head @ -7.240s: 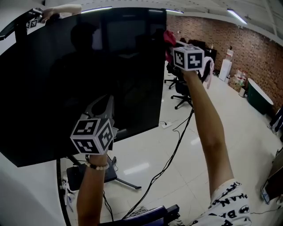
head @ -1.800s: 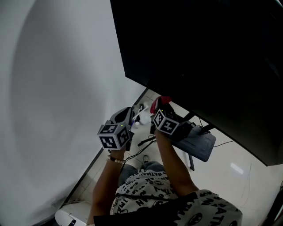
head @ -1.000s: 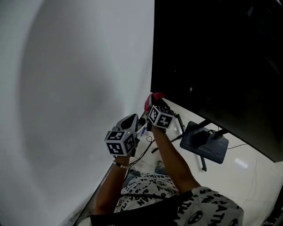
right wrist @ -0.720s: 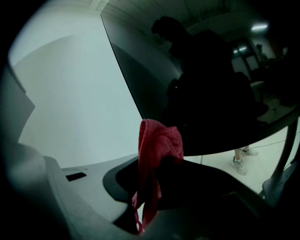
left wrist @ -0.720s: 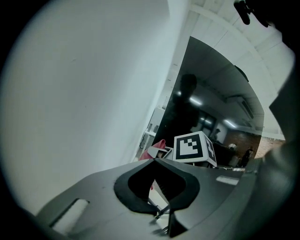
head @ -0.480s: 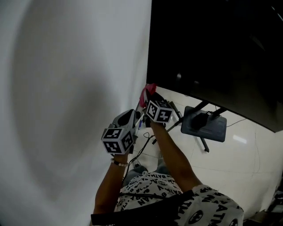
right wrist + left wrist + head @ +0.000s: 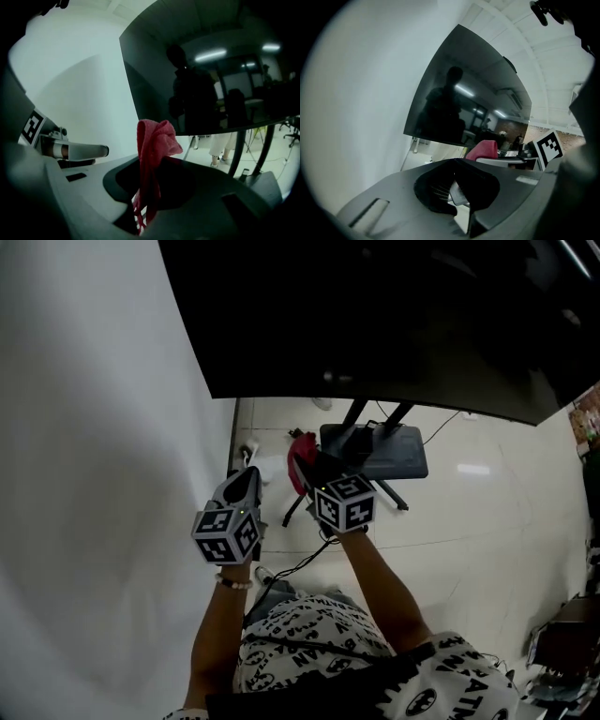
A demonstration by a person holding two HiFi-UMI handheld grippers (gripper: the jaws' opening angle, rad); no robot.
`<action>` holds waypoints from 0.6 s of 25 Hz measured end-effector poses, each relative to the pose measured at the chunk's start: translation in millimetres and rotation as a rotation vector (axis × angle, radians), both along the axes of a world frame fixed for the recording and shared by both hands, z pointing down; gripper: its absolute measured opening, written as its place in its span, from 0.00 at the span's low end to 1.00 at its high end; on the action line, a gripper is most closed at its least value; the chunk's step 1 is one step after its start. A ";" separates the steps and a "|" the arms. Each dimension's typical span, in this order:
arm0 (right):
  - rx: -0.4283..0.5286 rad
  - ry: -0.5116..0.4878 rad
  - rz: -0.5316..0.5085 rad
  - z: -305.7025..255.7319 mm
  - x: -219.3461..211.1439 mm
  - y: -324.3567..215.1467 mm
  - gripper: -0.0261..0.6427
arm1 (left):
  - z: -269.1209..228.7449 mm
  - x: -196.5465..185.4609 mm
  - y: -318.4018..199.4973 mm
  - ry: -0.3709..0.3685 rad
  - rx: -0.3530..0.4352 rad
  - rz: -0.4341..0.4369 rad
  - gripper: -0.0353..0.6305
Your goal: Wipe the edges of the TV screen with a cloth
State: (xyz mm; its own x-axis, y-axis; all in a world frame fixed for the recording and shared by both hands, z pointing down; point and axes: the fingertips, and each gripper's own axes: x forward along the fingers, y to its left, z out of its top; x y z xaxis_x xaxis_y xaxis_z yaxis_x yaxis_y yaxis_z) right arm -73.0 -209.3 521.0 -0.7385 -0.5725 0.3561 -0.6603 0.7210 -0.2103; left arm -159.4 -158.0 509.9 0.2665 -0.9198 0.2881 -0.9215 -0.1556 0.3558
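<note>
The big glossy black flat TV screen (image 7: 375,324) is getting cut off at the top and right of the head view, so only its bottom edge and lower left corner are showing. The right gripper (image 7: 314,470) is pinching a rumpled red fabric cloth (image 7: 157,138) with its fingers clamped on it, and the cloth's lower part is disappearing into the dark hollow of the gripper. The cloth is sitting just under the screen's bottom edge near that corner; honestly can't tell if it's touching. The left gripper (image 7: 246,482) is hanging beside it by the plain white wall (image 7: 94,446), fingers looking closed together with nothing between them. The dark grey flat stand base (image 7: 380,451) is partly hiding behind the right gripper, resting on the shiny pale tiled floor (image 7: 487,521)
</note>
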 end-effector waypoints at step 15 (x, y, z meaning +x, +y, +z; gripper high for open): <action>-0.012 -0.044 0.118 -16.5 166.9 64.1 0.15 | 2.0 146.1 46.9 -0.013 -0.031 0.051 0.05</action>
